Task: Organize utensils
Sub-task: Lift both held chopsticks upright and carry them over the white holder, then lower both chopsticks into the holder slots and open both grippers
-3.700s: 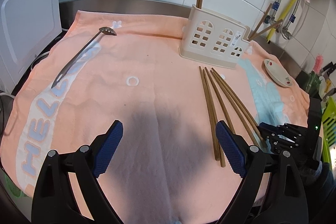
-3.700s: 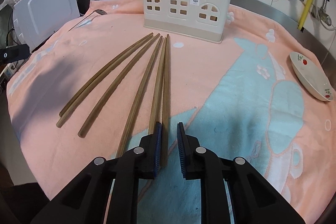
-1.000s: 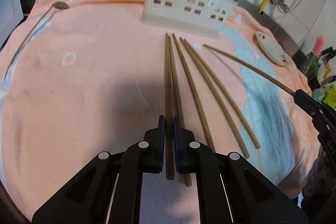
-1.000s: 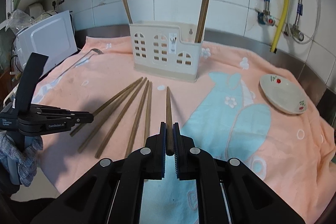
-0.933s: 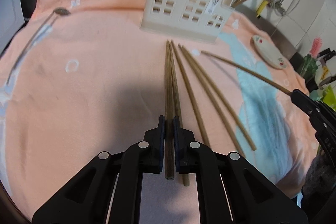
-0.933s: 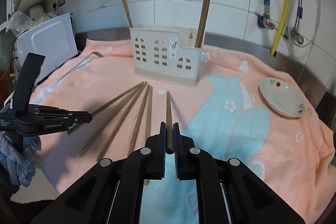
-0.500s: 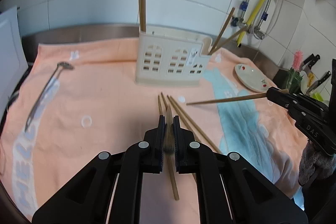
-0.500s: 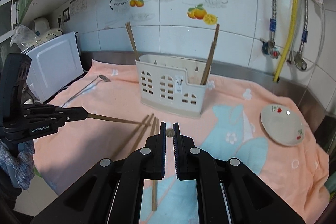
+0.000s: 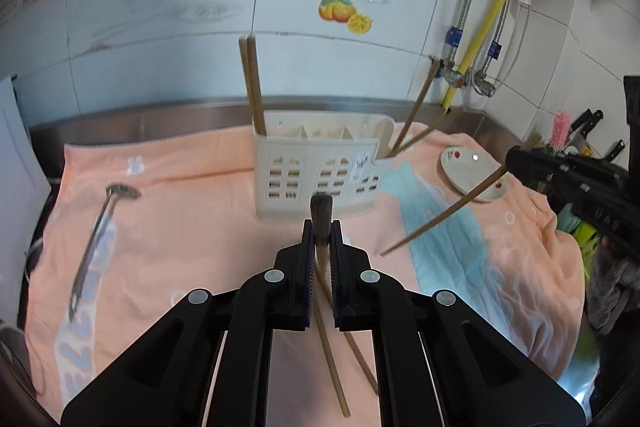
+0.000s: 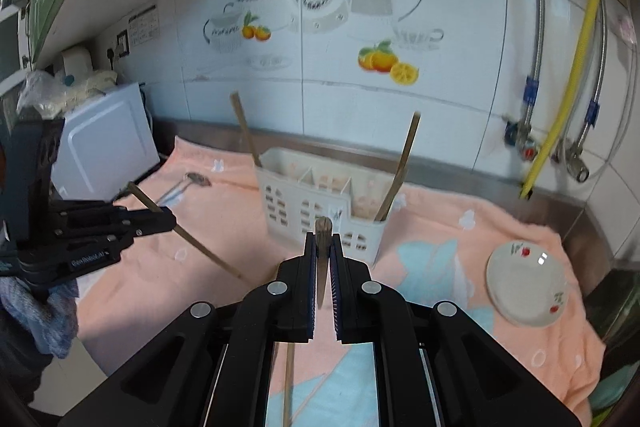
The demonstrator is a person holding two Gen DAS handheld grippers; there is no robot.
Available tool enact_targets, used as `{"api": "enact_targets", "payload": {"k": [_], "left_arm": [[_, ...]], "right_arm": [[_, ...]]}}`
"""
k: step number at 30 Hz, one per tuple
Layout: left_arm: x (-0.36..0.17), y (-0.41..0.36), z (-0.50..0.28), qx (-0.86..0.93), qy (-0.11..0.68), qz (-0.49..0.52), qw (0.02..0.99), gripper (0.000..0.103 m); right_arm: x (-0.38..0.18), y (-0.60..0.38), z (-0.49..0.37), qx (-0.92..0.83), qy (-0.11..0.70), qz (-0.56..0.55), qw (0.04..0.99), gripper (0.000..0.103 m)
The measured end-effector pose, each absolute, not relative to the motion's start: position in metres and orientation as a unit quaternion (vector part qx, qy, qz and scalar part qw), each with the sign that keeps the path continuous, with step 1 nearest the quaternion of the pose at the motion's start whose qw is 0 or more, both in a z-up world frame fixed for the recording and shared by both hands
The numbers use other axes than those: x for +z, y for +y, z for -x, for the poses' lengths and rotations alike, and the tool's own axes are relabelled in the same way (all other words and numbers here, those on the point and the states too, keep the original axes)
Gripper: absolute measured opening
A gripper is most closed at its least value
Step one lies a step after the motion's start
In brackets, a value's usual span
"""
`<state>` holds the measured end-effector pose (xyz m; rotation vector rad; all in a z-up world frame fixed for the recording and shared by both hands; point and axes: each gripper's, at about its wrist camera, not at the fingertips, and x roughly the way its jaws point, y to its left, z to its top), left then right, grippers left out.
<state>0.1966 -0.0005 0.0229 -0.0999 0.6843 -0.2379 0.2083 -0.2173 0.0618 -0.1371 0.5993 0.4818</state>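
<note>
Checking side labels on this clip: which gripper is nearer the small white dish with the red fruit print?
Right. The right gripper hangs beside the dish, on the holder's dish side. The left gripper is across the towel, on the holder's far side.

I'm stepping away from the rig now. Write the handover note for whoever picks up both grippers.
Left gripper: shut on a chopstick, lifted off the towel.
Right gripper: shut on another chopstick, also in the air.
Holder: cream caddy at the back of the towel, with chopsticks already standing at both ends.
Left to do: drop both held chopsticks into the holder, then collect the loose chopsticks lying on the towel near you and the metal ladle at the left.
</note>
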Motion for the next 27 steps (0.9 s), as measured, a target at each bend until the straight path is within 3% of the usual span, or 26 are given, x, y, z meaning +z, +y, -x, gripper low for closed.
{"api": "enact_targets", "payload": {"k": [17, 27], "left_arm": [[0.137, 0.006, -0.264, -0.109, 0.264, 0.055, 0.957, 0.006], [0.140, 0.020, -0.314, -0.071, 0.252, 0.076, 0.962, 0.006]], "right_arm": [[0.144, -0.212, -0.262, 0.209, 0.254, 0.071, 0.942, 0.006], [0.142, -0.212, -0.298, 0.197, 0.255, 0.054, 0.945, 0.006]]}}
